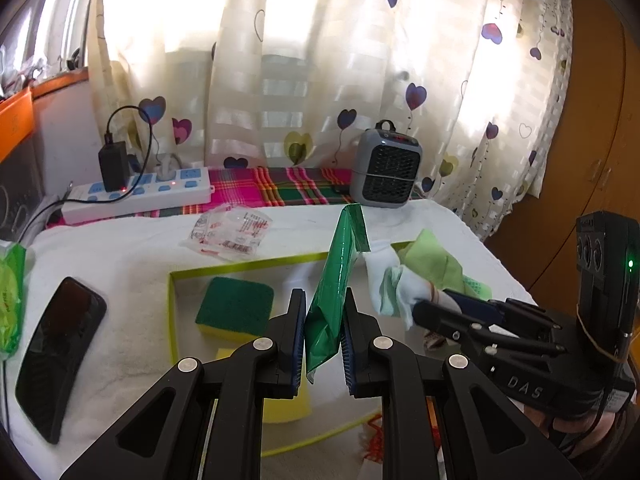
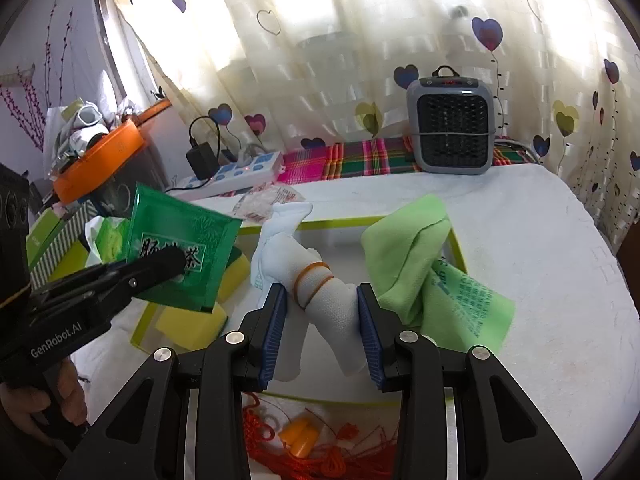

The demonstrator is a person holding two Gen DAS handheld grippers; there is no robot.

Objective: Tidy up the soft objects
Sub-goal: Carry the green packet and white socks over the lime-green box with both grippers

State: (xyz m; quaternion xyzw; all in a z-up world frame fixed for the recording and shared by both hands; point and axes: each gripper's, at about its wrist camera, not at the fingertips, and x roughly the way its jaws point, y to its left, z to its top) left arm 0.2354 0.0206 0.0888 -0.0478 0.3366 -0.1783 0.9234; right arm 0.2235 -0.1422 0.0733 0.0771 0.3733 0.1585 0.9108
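Both tongs hold light, limp goods over the tray (image 1: 173,312).
We pinch the slick packet (image 1: 334,300) left (image 1: 323,344), banded socks (image 2: 320,300) right (image 2: 323,340), mid-body.

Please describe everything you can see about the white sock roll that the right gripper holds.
The white sock roll is soft knitted fabric, rolled into a bundle and bound by two orange rubber bands. It tilts, its loose end flopping up toward the curtain. The right gripper pinches its lower part between blue-padded fingers, above the yellow-rimmed tray. A green cloth lies beside it.

Glossy green foil packet (image 1: 340,280), knitted white sock (image 2: 320,292)
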